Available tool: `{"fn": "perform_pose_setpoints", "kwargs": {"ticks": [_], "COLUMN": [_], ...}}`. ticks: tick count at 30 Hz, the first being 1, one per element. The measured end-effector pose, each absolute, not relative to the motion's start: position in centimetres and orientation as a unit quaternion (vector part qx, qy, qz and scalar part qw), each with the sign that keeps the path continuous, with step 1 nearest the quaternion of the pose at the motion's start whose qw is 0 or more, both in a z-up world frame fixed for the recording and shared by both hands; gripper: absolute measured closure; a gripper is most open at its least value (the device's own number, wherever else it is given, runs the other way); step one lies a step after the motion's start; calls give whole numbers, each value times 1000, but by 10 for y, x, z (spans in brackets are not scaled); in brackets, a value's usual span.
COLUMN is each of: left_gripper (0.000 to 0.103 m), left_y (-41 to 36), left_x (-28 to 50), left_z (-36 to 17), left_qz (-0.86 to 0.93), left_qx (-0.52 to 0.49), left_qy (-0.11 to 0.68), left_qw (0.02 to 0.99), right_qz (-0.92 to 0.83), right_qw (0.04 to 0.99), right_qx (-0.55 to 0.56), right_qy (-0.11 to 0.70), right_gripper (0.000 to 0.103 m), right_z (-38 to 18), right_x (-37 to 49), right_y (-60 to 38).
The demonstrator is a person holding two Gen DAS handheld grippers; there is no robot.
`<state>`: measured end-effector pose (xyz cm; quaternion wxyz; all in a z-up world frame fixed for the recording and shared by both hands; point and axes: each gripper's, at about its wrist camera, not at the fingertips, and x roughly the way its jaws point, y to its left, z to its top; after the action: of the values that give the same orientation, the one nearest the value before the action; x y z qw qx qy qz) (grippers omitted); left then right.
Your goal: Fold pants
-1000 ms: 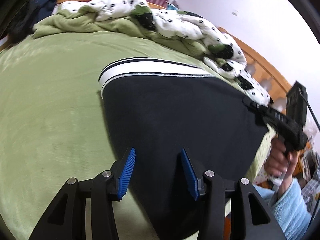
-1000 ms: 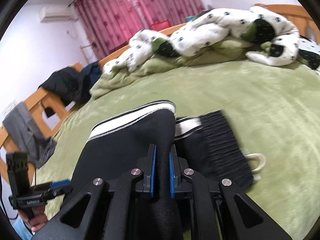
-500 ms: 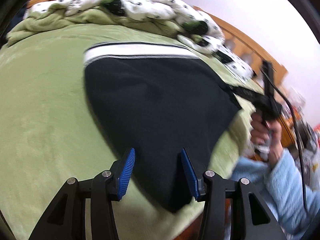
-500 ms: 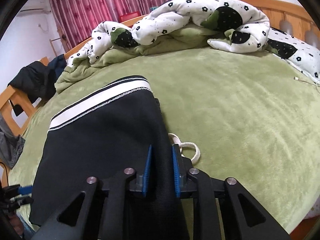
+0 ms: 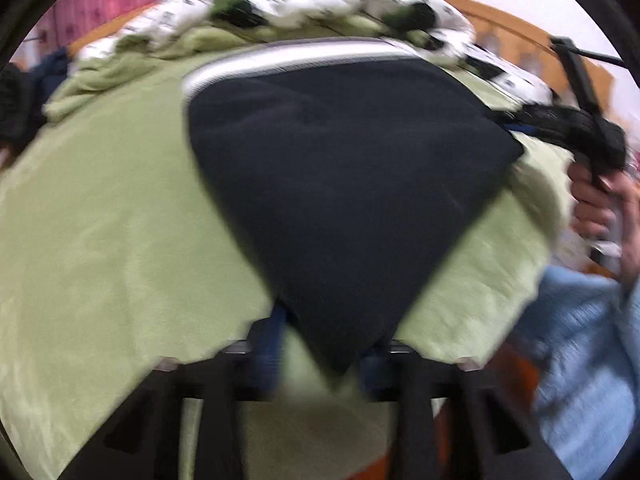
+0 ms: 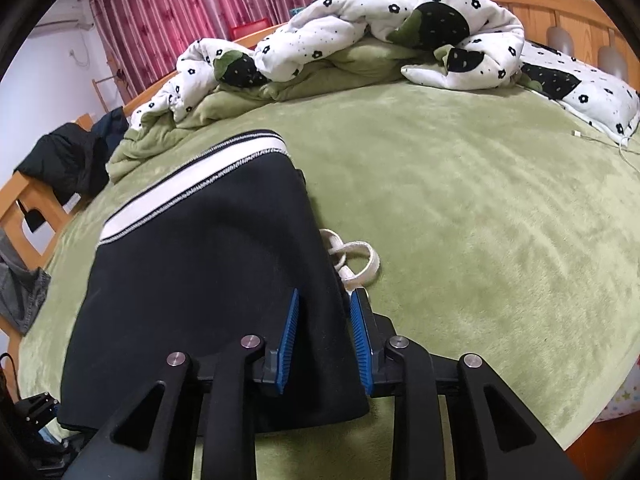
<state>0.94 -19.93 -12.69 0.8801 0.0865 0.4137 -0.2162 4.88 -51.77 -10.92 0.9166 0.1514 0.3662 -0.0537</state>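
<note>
Black fabric with a white-striped hem, the pants point(image 6: 208, 280) lie folded on the green bed point(image 6: 480, 220), their long axis running from the near edge away toward the far left, where the striped band ends just short of the rumpled quilt point(image 6: 360, 32). A white drawstring point(image 6: 356, 260) loops out from under the right edge.

The right gripper point(image 6: 324, 336) sits at the near right corner of the pants with its blue pads standing a little apart, the cloth's right border lying between them but, as far as I can judge, not pinched.

The left wrist view is badly blurred. There the pants point(image 5: 340, 180) taper to a near corner that hangs between the jaws of the left gripper point(image 5: 320, 360); the jaws stand well apart and I see no grip on the cloth.

So both grippers are at the near end, one per corner, and the striped hem is far from both. Any further fold would carry the near end forward along that long axis; the right gripper looks better lined up to take its corner.
</note>
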Motion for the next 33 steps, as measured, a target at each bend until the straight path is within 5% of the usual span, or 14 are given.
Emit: {"fn": "perform_pose_setpoints", "kwargs": {"ticks": [1, 8, 14, 20, 22, 33], "left_gripper": [89, 88, 66, 61, 57, 56], "left_y": [-191, -163, -138, -120, -111, -142], "left_x": [5, 2, -10, -11, 3, 157], "left_z": [-121, -137, -121, -105, -96, -119], "left_qz": [-208, -179, -199, -218, -236, -232], "left_qx": [63, -2, -34, -68, -98, -165], "left_qy": [395, 428, 436, 403, 387, 447], "left_qw": [893, 886, 877, 886, 886, 848], "right_qz": [-55, -49, -36, -29, -27, 48], "right_qw": [916, 910, 916, 922, 922, 883], "right_qx": [149, 149, 121, 122, 115, 165], "right_qy": [368, 383, 381, 367, 370, 438], "right_gripper": [75, 75, 74, 63, 53, 43], "right_z": [-109, -113, -106, -87, -82, -100], "right_x": [49, 47, 36, 39, 53, 170], "right_y": [-518, -508, -507, -518, -520, -531]}}
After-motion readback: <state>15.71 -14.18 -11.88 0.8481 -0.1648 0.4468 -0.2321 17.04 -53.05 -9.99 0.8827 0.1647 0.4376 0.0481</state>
